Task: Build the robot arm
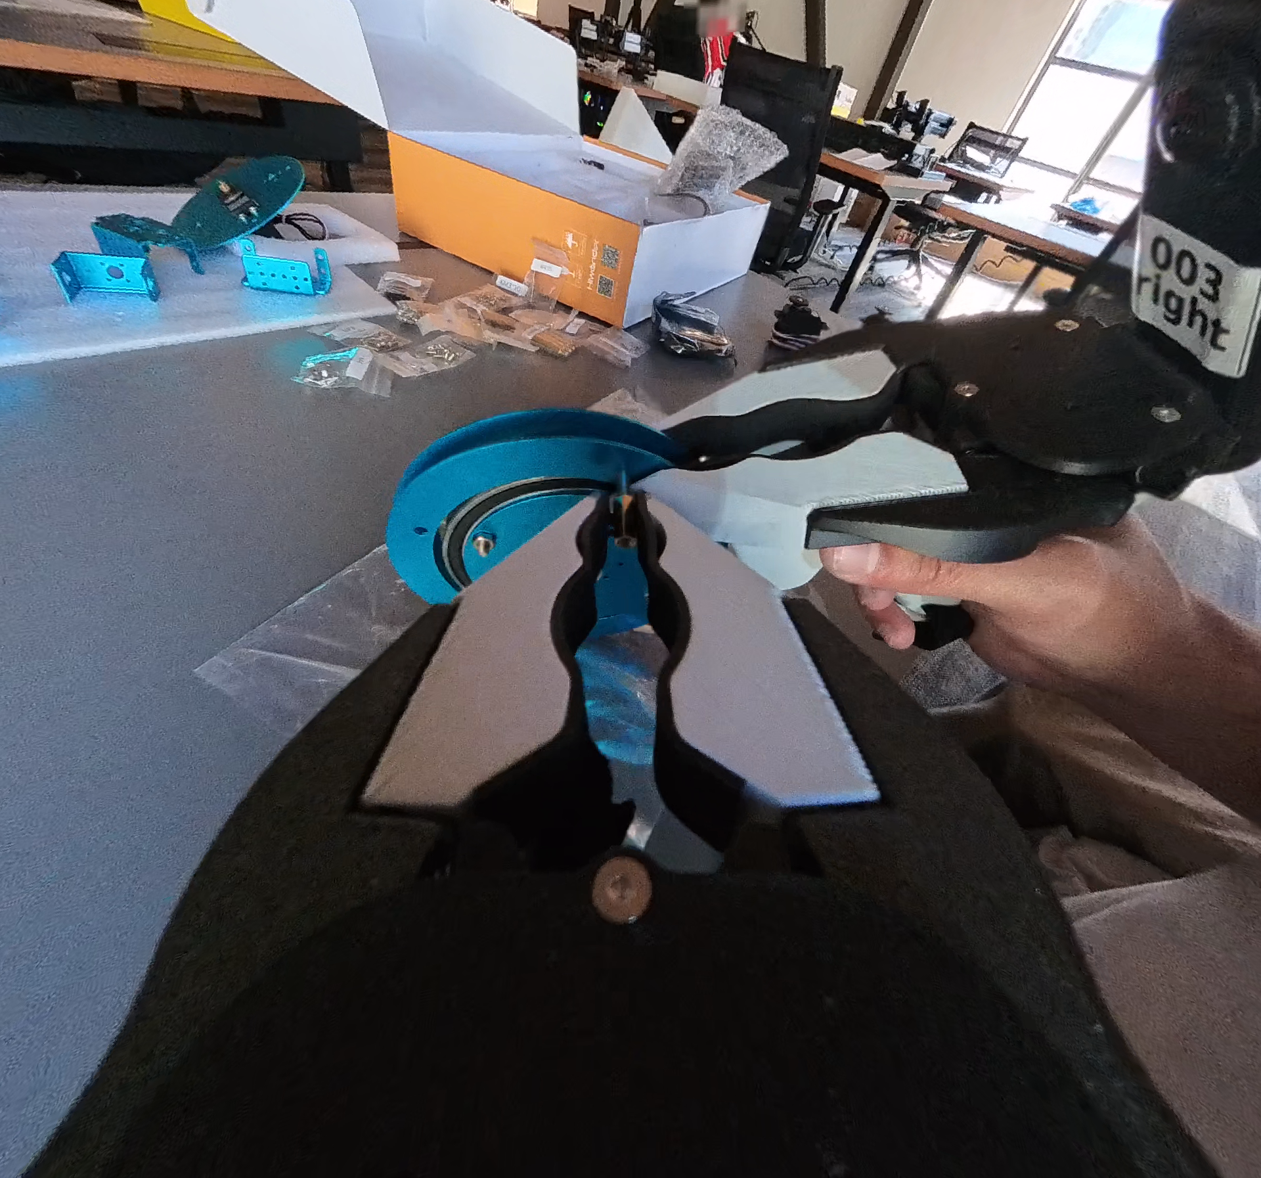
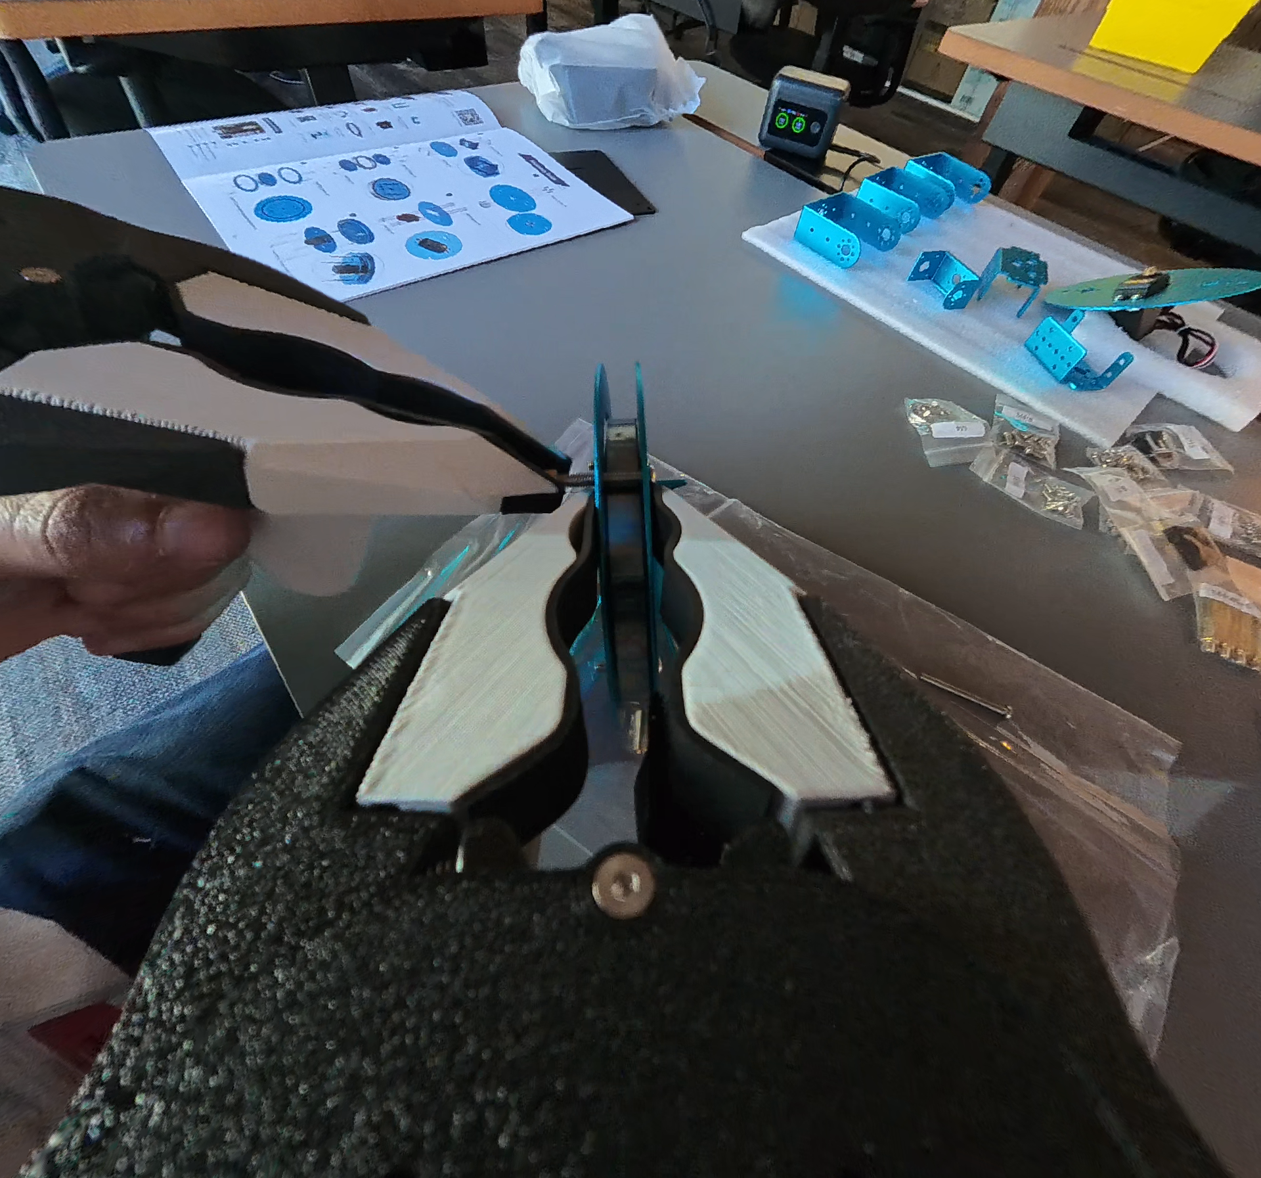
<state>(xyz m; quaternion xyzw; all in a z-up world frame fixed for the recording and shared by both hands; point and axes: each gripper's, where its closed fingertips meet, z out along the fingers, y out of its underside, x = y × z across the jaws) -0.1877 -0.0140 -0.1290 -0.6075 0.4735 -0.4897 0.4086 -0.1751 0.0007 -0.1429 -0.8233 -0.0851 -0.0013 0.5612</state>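
While the right gripper [image 2: 617, 524] clamps two blue discs [image 2: 619, 531] edge-on at frame centre, the left gripper [image 2: 556, 483] comes in from the left, its jaws pinched on one small screw [image 2: 580, 477] against the discs. Six blue brackets [image 2: 880, 217] lie on white foam [image 2: 989, 340] at upper right.

The left claw [image 1: 622, 517] is closed to a narrow slit, fingertips pinching something small and thin; the right claw [image 2: 617, 531] is clamped, fingers pressed on both sides of what it grips; the two claws meet tip to tip, crossing nearly at right angles; a hand [image 1: 955, 592] wraps the right claw's handle.
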